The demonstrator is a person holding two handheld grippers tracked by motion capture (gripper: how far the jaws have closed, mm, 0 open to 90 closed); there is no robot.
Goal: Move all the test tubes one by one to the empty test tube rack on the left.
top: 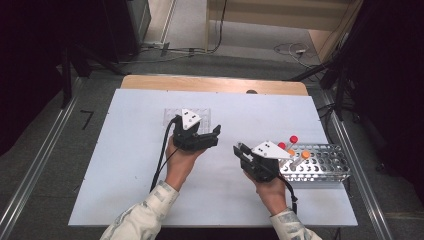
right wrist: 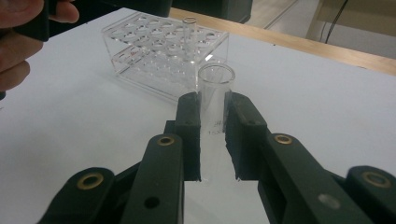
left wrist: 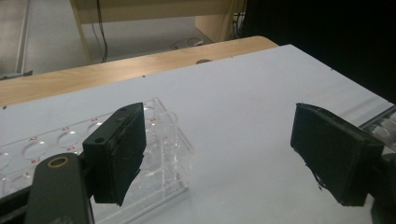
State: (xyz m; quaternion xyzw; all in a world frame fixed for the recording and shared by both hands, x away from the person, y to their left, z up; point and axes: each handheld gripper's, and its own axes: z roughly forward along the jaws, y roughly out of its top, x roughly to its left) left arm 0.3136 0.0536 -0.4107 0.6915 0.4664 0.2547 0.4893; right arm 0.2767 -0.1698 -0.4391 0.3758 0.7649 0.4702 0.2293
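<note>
Step in hand: you are carrying a clear glass tube (right wrist: 214,116), uncapped, from the metal rack (top: 320,167) on your right toward the clear plastic rack (right wrist: 164,58) farther up the table; this looks like a transfer from one rack to the other.
Right gripper (right wrist: 212,140): its jaws pinch the tube upright, pads pressed on both sides, the open mouth standing above them.
Left gripper (left wrist: 224,154): its jaws are spread with nothing between them; it hovers just beside the clear rack's near end.
Where the tube is: in the air over the bare middle of the table, well short of the clear rack, which already has one tube (right wrist: 188,28) standing in it.
Next move: you need to bring the tube over a free hole, keep it plumb, lower it in and only then let go; your left gripper could steady the rack if it slides.
Metal rack: capped tubes, red (top: 293,140) and orange (top: 304,156), stand in it.
Surface: a white sheet (top: 125,165) over a wooden tabletop (top: 210,84), whose far edge shows.
Room: grey floor, cables (top: 290,49), metal rails at the sides, dark edges.
</note>
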